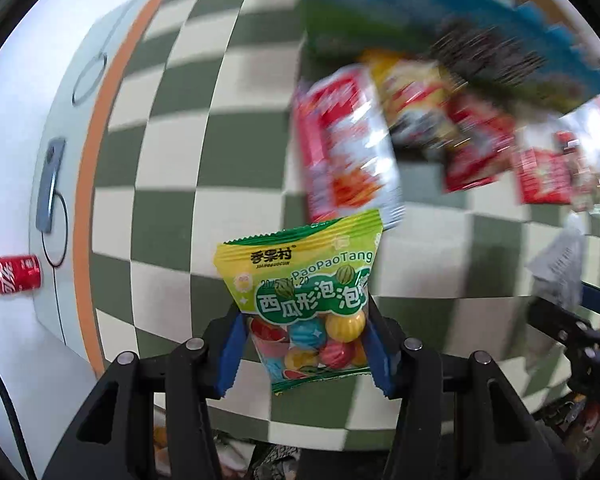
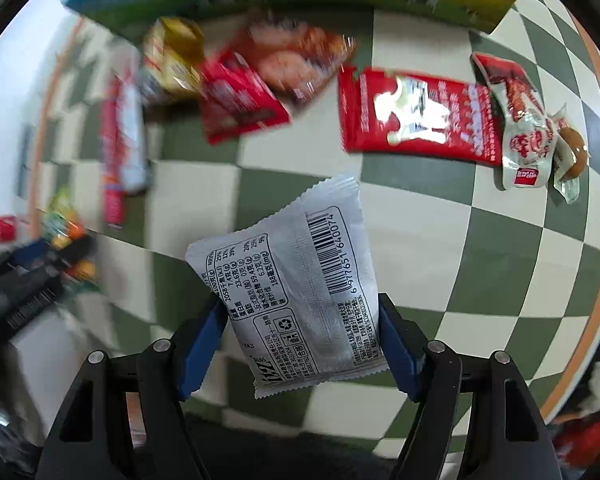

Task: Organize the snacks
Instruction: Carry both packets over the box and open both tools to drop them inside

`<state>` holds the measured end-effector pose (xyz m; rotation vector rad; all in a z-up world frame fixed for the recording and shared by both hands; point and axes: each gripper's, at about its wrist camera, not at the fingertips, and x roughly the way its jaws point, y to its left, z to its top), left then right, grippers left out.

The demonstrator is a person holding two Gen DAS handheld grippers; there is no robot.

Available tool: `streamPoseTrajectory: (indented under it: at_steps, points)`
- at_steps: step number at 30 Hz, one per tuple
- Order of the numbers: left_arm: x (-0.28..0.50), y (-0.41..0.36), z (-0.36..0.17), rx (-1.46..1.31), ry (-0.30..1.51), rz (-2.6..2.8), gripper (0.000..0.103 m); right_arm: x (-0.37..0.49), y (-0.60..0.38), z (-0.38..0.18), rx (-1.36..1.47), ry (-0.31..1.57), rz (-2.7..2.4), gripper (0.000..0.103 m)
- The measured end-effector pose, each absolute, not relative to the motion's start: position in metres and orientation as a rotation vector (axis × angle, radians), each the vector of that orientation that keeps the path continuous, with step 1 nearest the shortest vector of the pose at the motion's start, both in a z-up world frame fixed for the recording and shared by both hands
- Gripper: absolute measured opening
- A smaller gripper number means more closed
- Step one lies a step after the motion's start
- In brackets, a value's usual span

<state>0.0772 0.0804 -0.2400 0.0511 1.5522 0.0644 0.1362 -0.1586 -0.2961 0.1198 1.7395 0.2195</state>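
Note:
My left gripper (image 1: 304, 336) is shut on a green and yellow bubble-gum candy bag (image 1: 304, 280) and holds it above the checkered cloth (image 1: 172, 184). My right gripper (image 2: 300, 332) is shut on a silver snack packet (image 2: 300, 280) with its barcode side up. The right gripper with its silver packet also shows at the right edge of the left wrist view (image 1: 560, 280). The left gripper with its candy bag shows blurred at the left of the right wrist view (image 2: 60, 236). Several snack packets lie ahead on the cloth, among them a red and white one (image 1: 348, 140) and a red one (image 2: 416, 116).
A large blue and green bag (image 1: 440, 12) lies at the far side of the cloth. A red cola can (image 1: 16, 274) lies on the white table beyond the cloth's orange border. A white packet and a wrapped brown sweet (image 2: 572, 148) lie near the cloth's right edge.

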Motion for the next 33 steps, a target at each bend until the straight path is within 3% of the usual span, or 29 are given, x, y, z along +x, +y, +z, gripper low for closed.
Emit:
streamPoseTrajectory:
  at_steps: [9, 14, 23, 33]
  points:
    - [0.165, 0.028, -0.114, -0.008, 1.326, -0.117, 0.05, 0.232, -0.203, -0.167, 0.324, 1.514, 0.303, 0.076]
    - [0.255, 0.02, -0.107, -0.085, 1.353, -0.17, 0.05, 0.303, -0.204, -0.135, 0.316, 1.4, 0.272, 0.076]
    - [0.356, 0.009, -0.181, -0.165, 1.558, -0.204, 0.05, 0.404, -0.198, -0.2, 0.341, 1.46, 0.215, 0.076]
    - [0.371, -0.001, -0.231, -0.158, 1.68, -0.164, 0.051, 0.426, -0.195, -0.276, 0.365, 1.564, 0.199, 0.076]
